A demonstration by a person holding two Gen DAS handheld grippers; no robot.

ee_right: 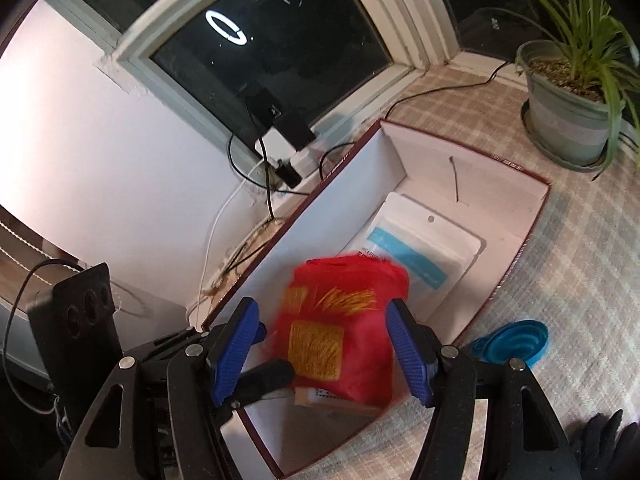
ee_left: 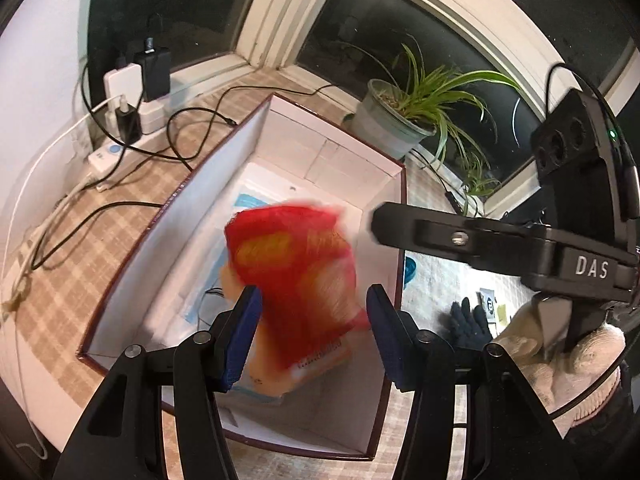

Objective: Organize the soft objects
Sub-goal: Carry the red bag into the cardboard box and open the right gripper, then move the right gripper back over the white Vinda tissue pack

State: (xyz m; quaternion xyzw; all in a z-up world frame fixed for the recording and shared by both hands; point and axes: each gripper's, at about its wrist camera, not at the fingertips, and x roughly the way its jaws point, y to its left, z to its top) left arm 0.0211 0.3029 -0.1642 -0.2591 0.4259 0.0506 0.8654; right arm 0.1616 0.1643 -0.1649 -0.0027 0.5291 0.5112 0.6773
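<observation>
A red snack bag [ee_left: 292, 264] with yellow patches shows motion-blurred over the open white box [ee_left: 332, 152] with a dark red rim. My left gripper [ee_left: 314, 312] is open, its blue pads standing either side of the bag without pressing it. In the right wrist view the same red bag [ee_right: 344, 340] hangs blurred between the pads of my right gripper [ee_right: 320, 312], also open, with a gap on the left side. Under the bag lie a tan packet [ee_right: 336, 396] and a white-and-blue pouch [ee_right: 424, 256] on the floor of the box [ee_right: 340, 200].
A potted plant [ee_right: 568, 108] stands beyond the box on the plaid cloth. A power strip with chargers and loose cables [ee_left: 120, 120] lies along the wall. A blue collapsible cup [ee_right: 516, 340] and a dark glove [ee_left: 468, 324] lie right of the box.
</observation>
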